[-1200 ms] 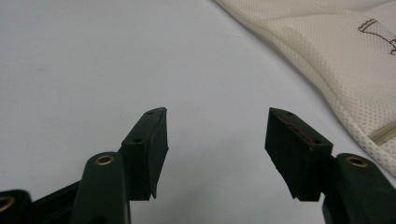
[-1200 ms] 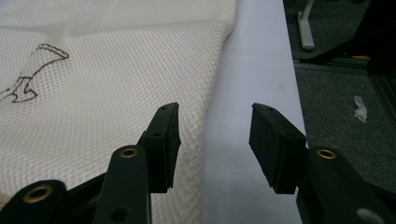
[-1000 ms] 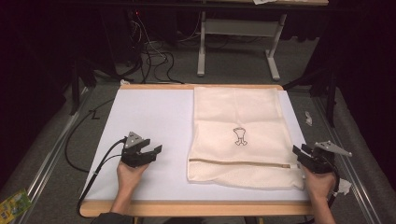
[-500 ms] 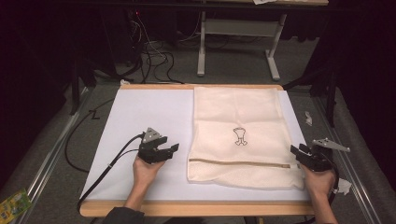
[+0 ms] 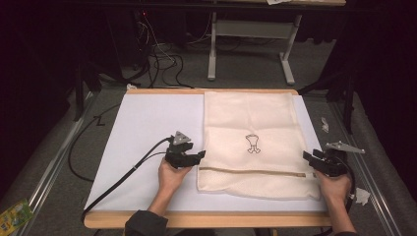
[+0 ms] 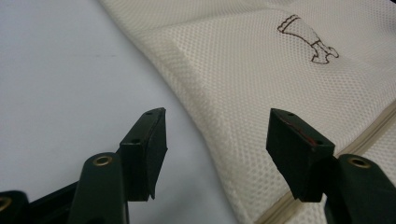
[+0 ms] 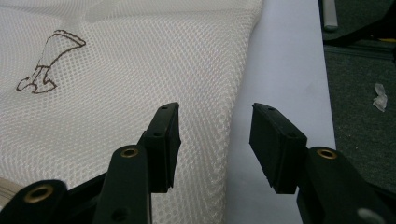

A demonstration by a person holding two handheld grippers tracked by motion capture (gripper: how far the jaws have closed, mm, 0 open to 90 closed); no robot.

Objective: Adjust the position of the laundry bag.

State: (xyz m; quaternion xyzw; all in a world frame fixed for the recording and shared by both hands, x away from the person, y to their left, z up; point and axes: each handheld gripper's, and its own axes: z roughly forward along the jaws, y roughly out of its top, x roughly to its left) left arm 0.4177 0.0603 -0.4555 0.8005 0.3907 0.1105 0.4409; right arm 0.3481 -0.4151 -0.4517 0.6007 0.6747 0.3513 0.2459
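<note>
The mesh bag (image 5: 252, 142) looks light, thin and limp, a soft cloth that would likely sag and fold as soon as it is lifted, so it probably wants support at two points at once. Its open weave should give the fingers some bite, making slipping unlikely, and nothing about it looks fragile. The likeliest places to take hold are the hemmed side edges near the zipper (image 5: 255, 171), where the doubled seam is thicker than the single mesh layer.

The bag lies flat on the right half of the white surface (image 5: 147, 128), its far end reaching the far edge and its near end stopping short of the near edge. It is cream-coloured netting with a small brown outline emblem (image 5: 252, 143) near its middle and a tan zipper running across it close to its near end.

The left gripper (image 6: 215, 144) sits at the bag's left edge beside the zipper, fingers apart with the seam running between them in the left gripper view. The right gripper (image 7: 215, 144) sits at the bag's right edge, fingers also apart and straddling the hem, gripping nothing.
</note>
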